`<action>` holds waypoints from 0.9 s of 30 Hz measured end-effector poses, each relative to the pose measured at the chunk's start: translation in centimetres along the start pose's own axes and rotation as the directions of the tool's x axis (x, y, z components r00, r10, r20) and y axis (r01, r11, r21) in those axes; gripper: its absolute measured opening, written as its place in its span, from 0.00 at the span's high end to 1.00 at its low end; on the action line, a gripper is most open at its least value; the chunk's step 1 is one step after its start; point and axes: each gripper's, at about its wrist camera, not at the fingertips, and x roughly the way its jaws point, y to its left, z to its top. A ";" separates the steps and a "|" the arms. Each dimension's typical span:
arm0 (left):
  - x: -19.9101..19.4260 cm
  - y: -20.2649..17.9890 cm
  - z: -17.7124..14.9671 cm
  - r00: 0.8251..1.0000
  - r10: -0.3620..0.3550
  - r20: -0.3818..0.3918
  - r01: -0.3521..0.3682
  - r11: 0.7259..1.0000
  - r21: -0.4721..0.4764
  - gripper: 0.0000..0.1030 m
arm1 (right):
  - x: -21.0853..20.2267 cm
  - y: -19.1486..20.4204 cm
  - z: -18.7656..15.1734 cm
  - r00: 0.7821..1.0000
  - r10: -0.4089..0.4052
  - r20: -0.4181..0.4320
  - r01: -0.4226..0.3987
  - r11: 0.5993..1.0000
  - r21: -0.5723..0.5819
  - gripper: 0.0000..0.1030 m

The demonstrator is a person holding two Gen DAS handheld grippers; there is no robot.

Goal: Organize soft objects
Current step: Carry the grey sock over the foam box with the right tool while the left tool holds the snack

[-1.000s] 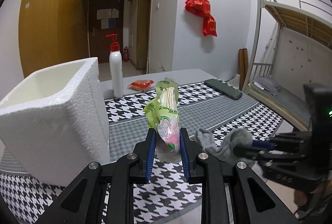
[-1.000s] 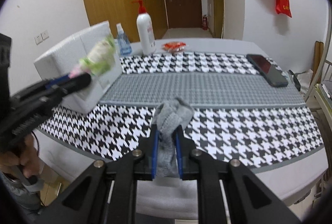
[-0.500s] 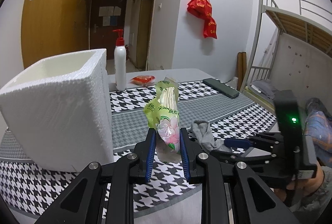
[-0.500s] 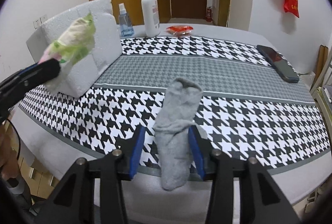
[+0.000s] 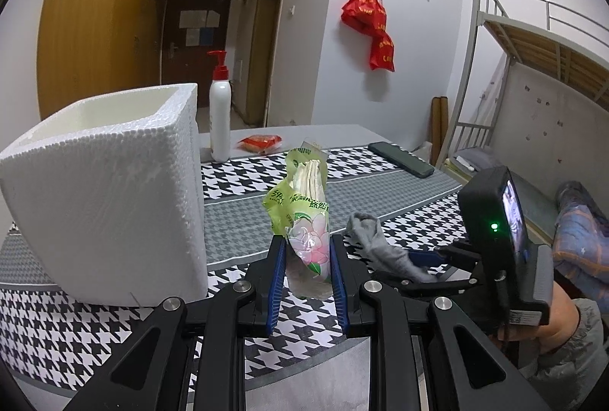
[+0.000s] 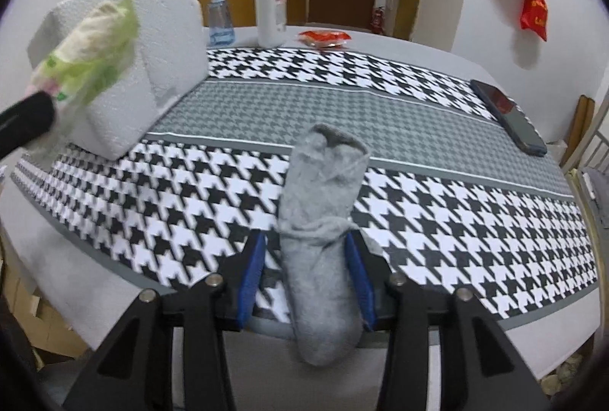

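Note:
My left gripper [image 5: 307, 247] is shut on a green tissue pack [image 5: 304, 217] with a pink flower print, held upright above the table's near edge, just right of a white foam box [image 5: 114, 190]. The pack also shows blurred in the right wrist view [image 6: 91, 49], in front of the box [image 6: 160, 42]. My right gripper [image 6: 306, 251] is open, its blue pads on either side of a grey sock [image 6: 323, 220] that lies over the table's front edge. The sock also shows in the left wrist view [image 5: 377, 243].
A houndstooth cloth [image 6: 437, 205] covers the table. At the back stand a white pump bottle [image 6: 271, 7], a small blue spray bottle [image 6: 220, 17] and a red packet [image 6: 323, 37]. A dark phone [image 6: 510, 118] lies at the right. A bunk bed [image 5: 533, 87] stands to the right.
My right gripper has opened and let go of the grey sock, which now lies stretched on the table edge. My left gripper has moved closer to the foam box with the tissue pack.

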 end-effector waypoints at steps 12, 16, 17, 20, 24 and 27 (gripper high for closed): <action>-0.8 0.6 -0.1 1.000 0.015 0.010 -0.015 1.000 0.003 0.77 | -0.3 -2.9 0.0 0.999 0.037 0.035 -0.042 0.991 0.128 0.80; -1.4 0.7 0.0 1.000 0.023 0.015 -0.023 1.000 0.003 0.77 | -1.9 -3.0 0.0 0.994 0.074 0.076 -0.085 0.984 0.157 0.80; -1.6 0.6 0.1 1.000 0.024 0.018 -0.024 1.000 0.004 0.77 | -2.8 -2.8 0.1 0.992 0.085 0.097 -0.100 0.983 0.157 0.80; -2.5 0.7 0.3 0.999 0.027 0.030 -0.027 1.000 0.005 0.77 | -4.7 -2.4 0.2 0.983 0.103 0.150 -0.127 0.979 0.158 0.80; -3.8 0.6 0.6 0.998 0.041 0.055 -0.042 0.999 0.011 0.77 | -7.2 -1.7 0.6 0.968 0.125 0.217 -0.158 0.977 0.142 0.80; -4.9 0.7 0.7 0.996 0.051 0.073 -0.052 0.999 0.013 0.77 | -8.8 -1.1 0.8 0.958 0.133 0.254 -0.170 0.977 0.129 0.80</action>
